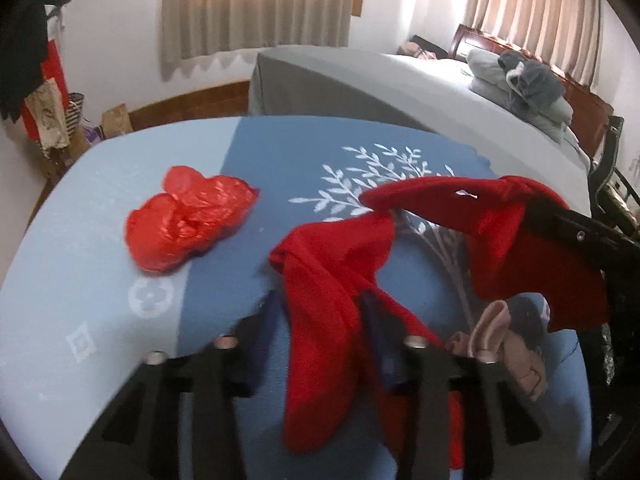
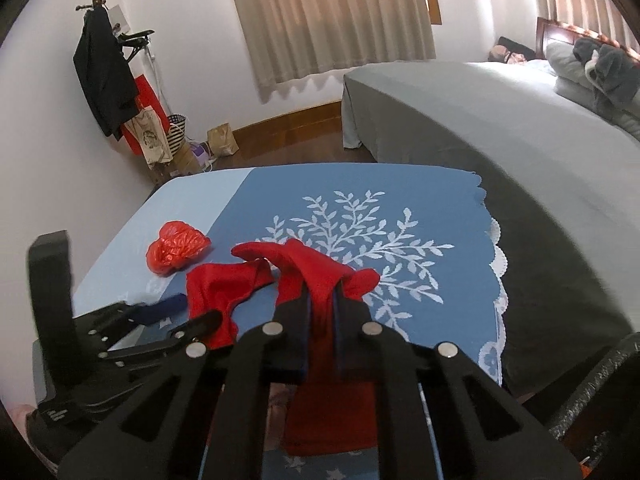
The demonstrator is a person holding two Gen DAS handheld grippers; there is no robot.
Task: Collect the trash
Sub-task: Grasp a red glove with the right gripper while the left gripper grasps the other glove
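Overhead, both wrist views looked down on a table draped in a blue cloth [image 2: 420, 196] printed with a white leafy branch. A red fabric bag [image 2: 316, 280] lay spread across the middle of the cloth, its near part gathered up. The right gripper [image 2: 320, 308] had its jaws clamped tight on a bunched fold of that bag, the red cloth squeezed thin between the two pads and hanging down below them. From the left wrist view the same bag [image 1: 328, 300] ran between the fingers of the left gripper [image 1: 320, 320]; the jaws stood partly closed around the fabric, but blur made it impossible to tell whether the pads actually pressed on it. A crumpled red plastic bag [image 1: 188, 220], the loose piece of trash, sat by itself on the cloth to the left of the fabric bag, near but apart from it, untouched by either gripper. Beyond the table stood a bed with a grey cover [image 2: 480, 120], curtains [image 2: 328, 20] on the far wall, and a coat stand [image 2: 100, 60] in the left corner.
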